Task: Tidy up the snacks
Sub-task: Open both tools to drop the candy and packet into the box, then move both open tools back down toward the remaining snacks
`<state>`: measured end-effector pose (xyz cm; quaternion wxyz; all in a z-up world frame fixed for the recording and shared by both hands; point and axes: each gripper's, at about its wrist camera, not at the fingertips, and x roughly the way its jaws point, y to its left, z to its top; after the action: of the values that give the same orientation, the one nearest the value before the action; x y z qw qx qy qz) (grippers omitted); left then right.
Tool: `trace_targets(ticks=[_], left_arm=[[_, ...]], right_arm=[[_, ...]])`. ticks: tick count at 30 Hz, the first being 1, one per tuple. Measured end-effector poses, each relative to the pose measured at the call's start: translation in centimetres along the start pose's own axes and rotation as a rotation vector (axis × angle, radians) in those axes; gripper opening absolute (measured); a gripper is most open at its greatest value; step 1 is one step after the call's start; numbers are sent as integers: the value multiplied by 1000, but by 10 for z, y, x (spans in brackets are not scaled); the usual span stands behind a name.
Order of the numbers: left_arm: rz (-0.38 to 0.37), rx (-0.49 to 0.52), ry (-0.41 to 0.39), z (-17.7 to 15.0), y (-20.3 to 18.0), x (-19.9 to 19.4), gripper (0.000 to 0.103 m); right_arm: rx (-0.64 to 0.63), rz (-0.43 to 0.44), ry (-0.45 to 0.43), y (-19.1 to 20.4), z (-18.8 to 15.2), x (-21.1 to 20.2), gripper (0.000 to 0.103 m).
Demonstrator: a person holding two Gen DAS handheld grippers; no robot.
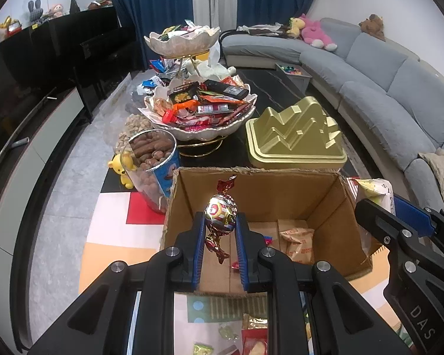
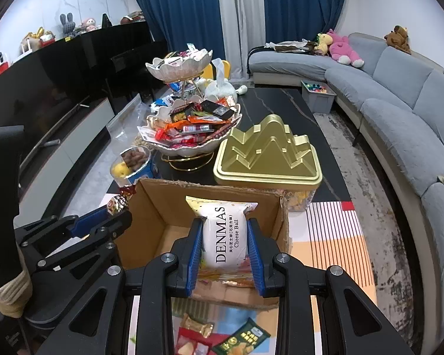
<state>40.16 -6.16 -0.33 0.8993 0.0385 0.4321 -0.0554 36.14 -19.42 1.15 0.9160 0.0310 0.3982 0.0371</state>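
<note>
The left claw [image 1: 220,224] grips a foil-wrapped round candy [image 1: 220,210] between its blue pads, holding it above the open cardboard box [image 1: 251,183]. The right claw [image 2: 224,230] is clamped on a white snack packet [image 2: 224,236] reading "DENMAS" and "Cheese Ball", also over the box. A gold mountain-shaped tin [image 2: 266,156] and a tiered snack bowl [image 2: 189,136] stand behind on the worktop [image 2: 281,103].
</note>
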Motion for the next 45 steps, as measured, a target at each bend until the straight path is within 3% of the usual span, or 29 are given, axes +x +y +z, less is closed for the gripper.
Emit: trace_targets(ticks=[8, 11, 17, 19, 22, 45], left_arm=[[-4, -15, 13, 3, 5, 11, 22], [-5, -16, 17, 2, 6, 13, 35], [17, -24, 12, 1, 11, 11, 59], [25, -31, 9, 1, 13, 9, 61], [29, -38, 10, 1, 15, 7, 63], [71, -61, -11, -19, 18, -42, 68]], right_arm=[[-14, -1, 2, 2, 6, 12, 31], [-19, -10, -5, 2, 7, 14, 32], [-4, -17, -24, -4, 9, 12, 56], [4, -25, -29, -6, 9, 10, 64], [12, -29, -36, -7, 9, 6, 68], [20, -47, -60, -5, -2, -33, 68]])
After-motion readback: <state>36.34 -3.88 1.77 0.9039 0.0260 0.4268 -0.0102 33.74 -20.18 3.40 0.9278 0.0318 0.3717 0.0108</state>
